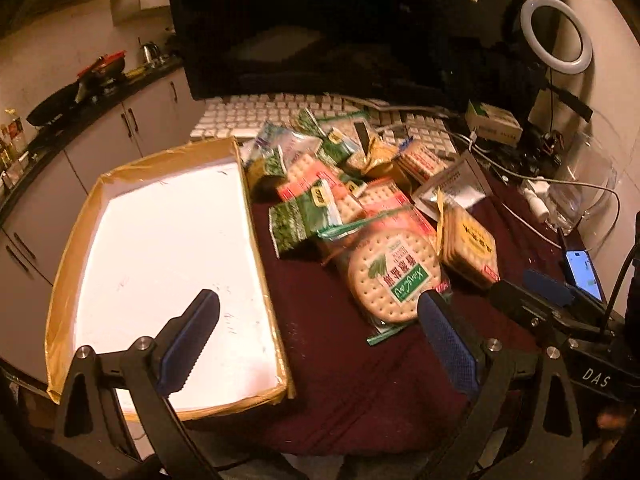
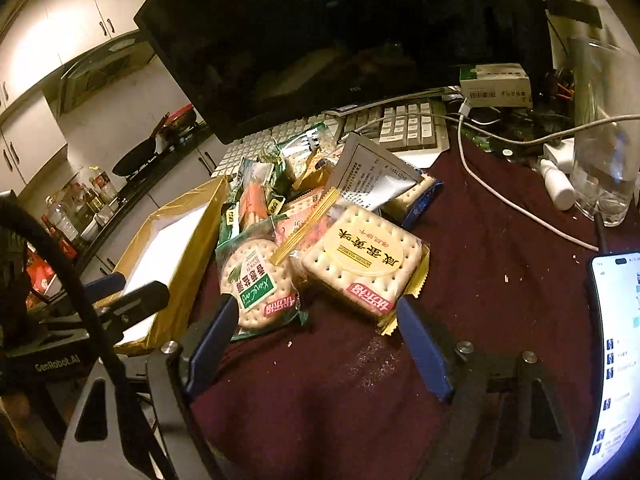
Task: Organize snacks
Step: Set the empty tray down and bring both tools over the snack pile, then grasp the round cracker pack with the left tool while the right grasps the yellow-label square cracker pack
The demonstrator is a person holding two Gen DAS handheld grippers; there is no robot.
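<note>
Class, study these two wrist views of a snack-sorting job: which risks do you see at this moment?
1. The round cracker pack and square cracker pack overlap other packs; gripping one may drag its neighbours, or crush the biscuits.
2. The white cable, glass and phone sit nearby on the cloth; a wide swing of the right gripper could snag or knock them.

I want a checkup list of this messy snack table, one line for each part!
Surface: dark red cloth, crumbs on it.
Job's things: snack packets piled beside the empty tray; round cracker pack and square cracker pack nearest.
Clutter: keyboard, phone, glass, small box.
Grippers: left gripper open; right gripper open, holding nothing.
Cables: white cable across cloth.
Surroundings: monitor, ring light, kitchen counter.
</note>
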